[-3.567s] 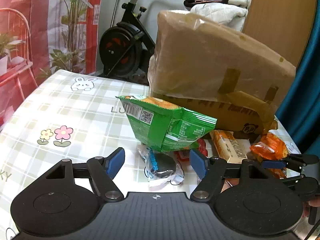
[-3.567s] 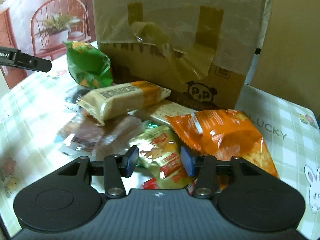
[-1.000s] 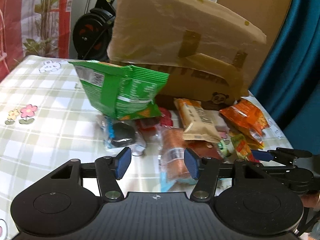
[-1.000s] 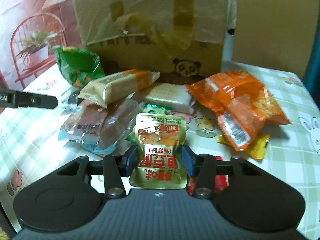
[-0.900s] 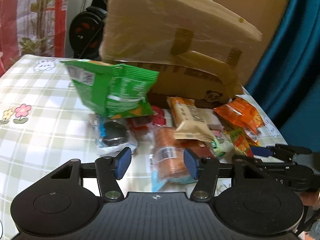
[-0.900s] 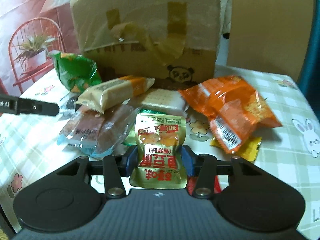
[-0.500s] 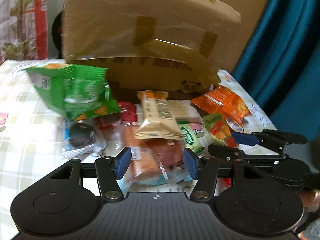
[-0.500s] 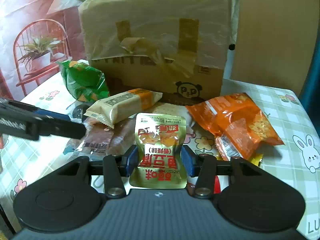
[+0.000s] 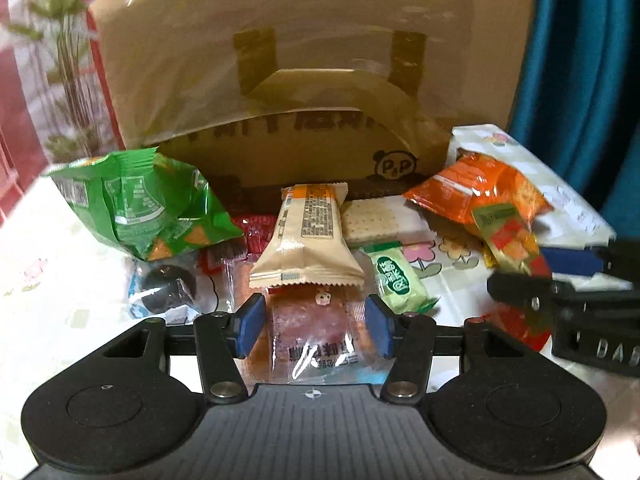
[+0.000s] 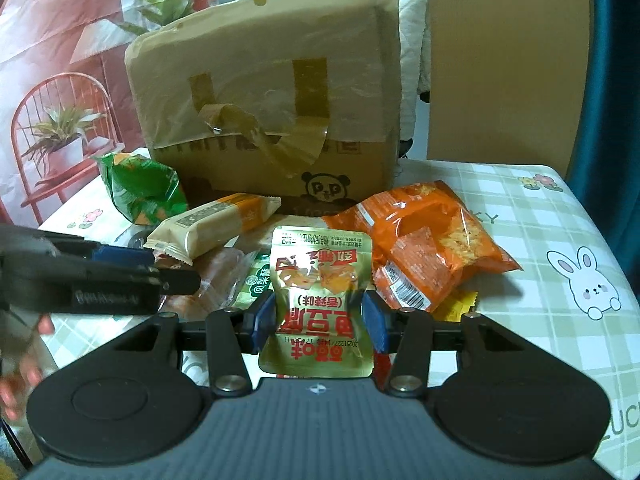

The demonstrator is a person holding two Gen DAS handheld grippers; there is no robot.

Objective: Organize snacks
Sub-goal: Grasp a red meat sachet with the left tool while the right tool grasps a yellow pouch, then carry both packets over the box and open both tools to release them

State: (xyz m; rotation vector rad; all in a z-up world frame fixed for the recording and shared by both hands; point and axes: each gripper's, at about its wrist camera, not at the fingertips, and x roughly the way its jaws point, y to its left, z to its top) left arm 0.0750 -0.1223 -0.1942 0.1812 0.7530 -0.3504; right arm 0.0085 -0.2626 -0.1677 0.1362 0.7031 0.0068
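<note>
Snacks lie heaped before the box (image 9: 280,92) on the desk (image 10: 560,240); right tongs (image 10: 318,320) have lifted the gold pouch (image 10: 320,280), while left tongs (image 9: 312,324), unclamped but closing, now straddle the clear packet (image 9: 312,332), likely next.

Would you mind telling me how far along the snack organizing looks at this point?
Early. Nothing looks sorted yet. In hand: the right gripper holds the gold pouch, and the left gripper, jaws just closing, straddles a clear-wrapped snack. Left: the green bag, orange bag and cream bar lie before the taped box.
</note>
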